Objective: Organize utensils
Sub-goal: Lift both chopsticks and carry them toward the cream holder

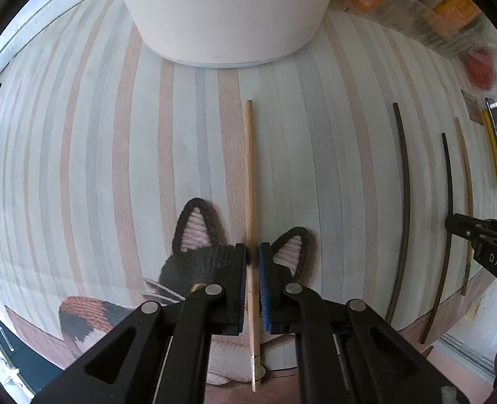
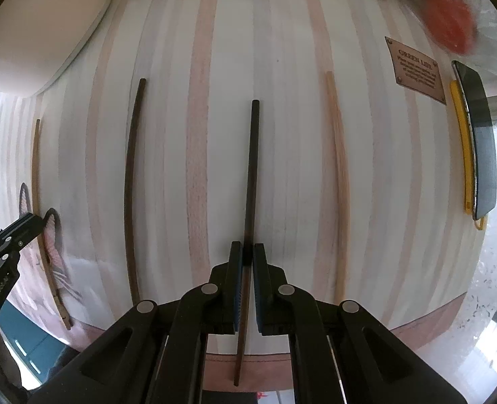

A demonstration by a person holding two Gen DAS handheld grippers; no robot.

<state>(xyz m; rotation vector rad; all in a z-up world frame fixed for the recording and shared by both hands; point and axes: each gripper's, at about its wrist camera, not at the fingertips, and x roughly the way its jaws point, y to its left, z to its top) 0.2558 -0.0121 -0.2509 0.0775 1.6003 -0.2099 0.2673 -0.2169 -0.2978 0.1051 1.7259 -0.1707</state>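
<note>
The left gripper (image 1: 252,255) pinches a pale chopstick (image 1: 249,168). The right gripper (image 2: 247,255) pinches a dark chopstick (image 2: 251,168); another dark one (image 2: 130,181) lies to its left.

Pale wooden chopstick (image 1: 249,175) looked matt, dark chopstick (image 2: 252,155) smooth wood, striped mat (image 2: 282,134) woven cloth, white pot (image 1: 221,13) smooth and matt.

Striped cloth (image 2: 282,67): pale white, pink, grey bands. Light wooden chopstick (image 1: 249,181), dark brown chopstick (image 2: 251,175). Black cat motif (image 1: 198,256), pink ears. Yellow-edged phone (image 2: 481,141). White pot (image 1: 221,10).
</note>
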